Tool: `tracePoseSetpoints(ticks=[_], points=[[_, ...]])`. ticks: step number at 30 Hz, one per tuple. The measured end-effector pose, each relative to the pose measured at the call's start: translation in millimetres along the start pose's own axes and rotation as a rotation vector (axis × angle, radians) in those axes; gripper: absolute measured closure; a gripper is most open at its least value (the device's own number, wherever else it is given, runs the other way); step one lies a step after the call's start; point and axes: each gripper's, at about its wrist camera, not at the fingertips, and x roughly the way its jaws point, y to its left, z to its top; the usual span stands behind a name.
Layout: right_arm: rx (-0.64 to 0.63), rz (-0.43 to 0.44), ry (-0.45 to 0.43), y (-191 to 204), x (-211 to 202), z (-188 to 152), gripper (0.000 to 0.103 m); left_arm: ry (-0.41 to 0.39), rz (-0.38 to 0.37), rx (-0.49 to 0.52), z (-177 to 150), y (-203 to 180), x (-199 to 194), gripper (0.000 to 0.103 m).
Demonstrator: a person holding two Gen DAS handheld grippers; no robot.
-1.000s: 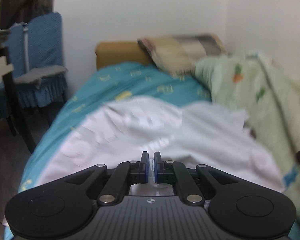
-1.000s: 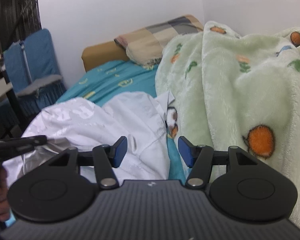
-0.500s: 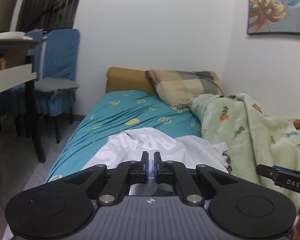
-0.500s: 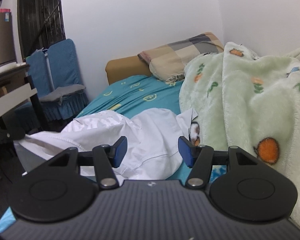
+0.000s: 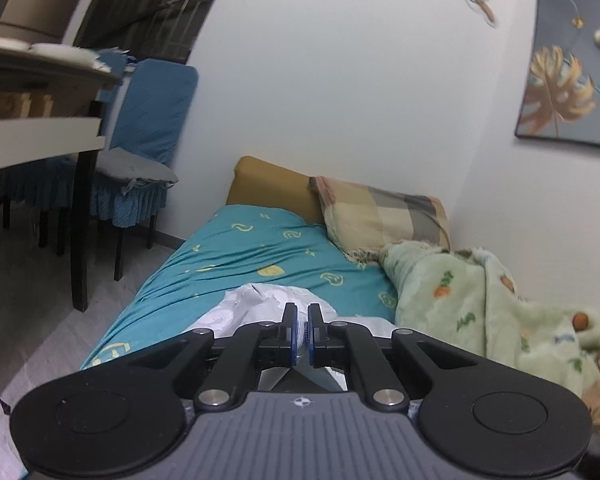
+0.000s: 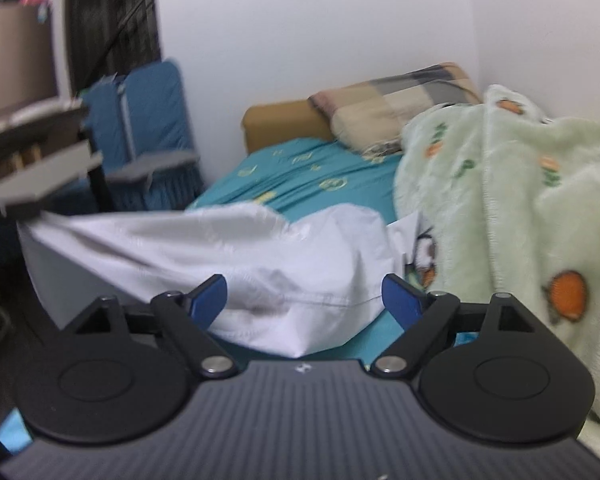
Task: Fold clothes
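Observation:
A white garment (image 6: 228,256) lies across the near part of a bed with a teal sheet (image 6: 316,168). Its left end is pulled up and out to the left, off the mattress. In the left wrist view my left gripper (image 5: 301,320) is shut on a pinch of that white garment (image 5: 252,304), which bunches just beyond the blue pads. My right gripper (image 6: 304,294) hovers over the garment's lower hem; its jaws are opening wide and no cloth is pressed between them.
A light green fleece blanket (image 6: 512,184) with orange prints covers the bed's right side. A plaid pillow (image 5: 384,216) leans on the mustard headboard (image 5: 268,180). Blue-covered chairs (image 5: 148,132) and a table (image 5: 40,136) stand left of the bed. White walls close in behind.
The left gripper rose and pulled back with the white garment, stretching it off the bed's left side. The right gripper's jaws spread wider, and it shifted slightly over the hem.

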Motion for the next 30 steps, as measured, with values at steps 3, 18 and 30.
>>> tracePoseSetpoints(ticks=[3, 18, 30], points=[[-0.075, 0.041, 0.032, 17, 24, -4, 0.017, 0.009, -0.001, -0.013, -1, 4, 0, 0.098], [-0.122, 0.346, 0.027, 67, 93, -5, 0.017, 0.032, 0.003, 0.081, -14, -17, 21, 0.098], [-0.120, 0.122, 0.016, 58, 95, -4, 0.017, -0.017, -0.054, 0.057, -11, -19, 10, 0.098]])
